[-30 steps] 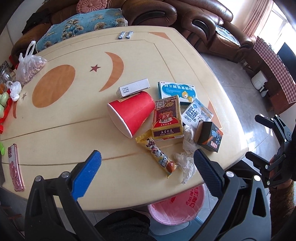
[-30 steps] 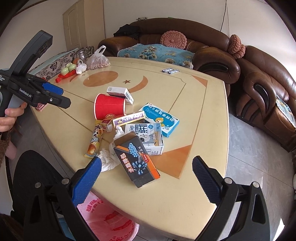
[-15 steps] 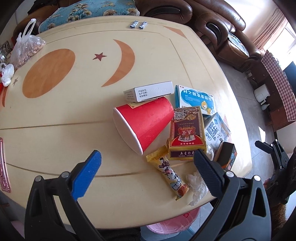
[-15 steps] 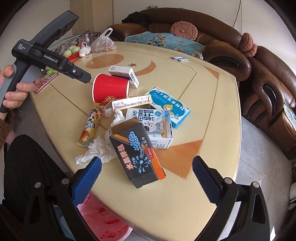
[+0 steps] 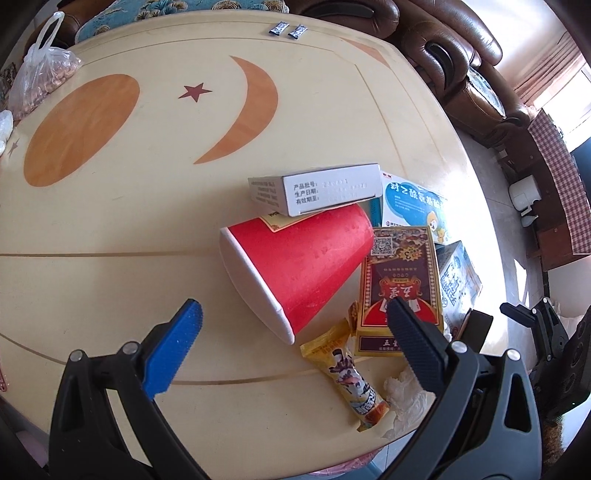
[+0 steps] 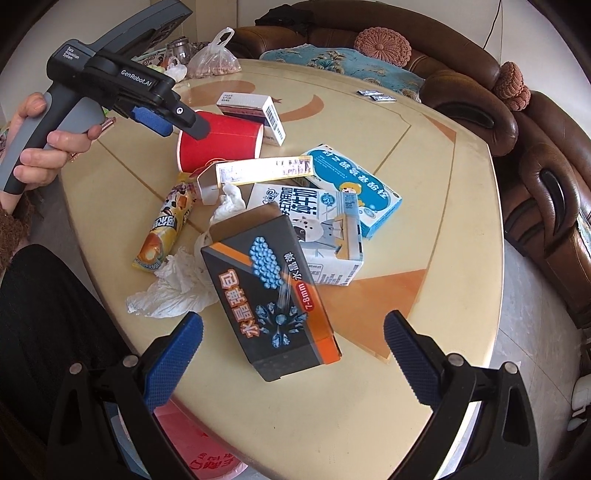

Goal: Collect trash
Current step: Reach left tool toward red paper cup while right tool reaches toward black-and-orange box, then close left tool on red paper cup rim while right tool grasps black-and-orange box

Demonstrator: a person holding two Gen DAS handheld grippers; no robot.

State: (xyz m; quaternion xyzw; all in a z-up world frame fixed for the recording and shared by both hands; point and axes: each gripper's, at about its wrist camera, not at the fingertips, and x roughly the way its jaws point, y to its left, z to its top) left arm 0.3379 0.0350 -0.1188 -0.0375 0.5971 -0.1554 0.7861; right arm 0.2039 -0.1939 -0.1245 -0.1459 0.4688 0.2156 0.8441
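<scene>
A pile of trash lies on the cream table. A red paper cup rests on its side, with a white box behind it and a red-and-gold box to its right. My left gripper hangs open just above the cup's rim. A yellow snack wrapper and crumpled tissue lie near the table's edge. My right gripper stands open over a black-and-orange box. A milk carton and a blue box lie behind that.
A pink bin bag sits below the table's near edge. A plastic bag of nuts and two small sachets rest at the far side. Brown sofas ring the table. A person's hand holds the left gripper.
My left gripper has moved forward and down toward the red cup. My right gripper has closed in on the black-and-orange box. Both stay open.
</scene>
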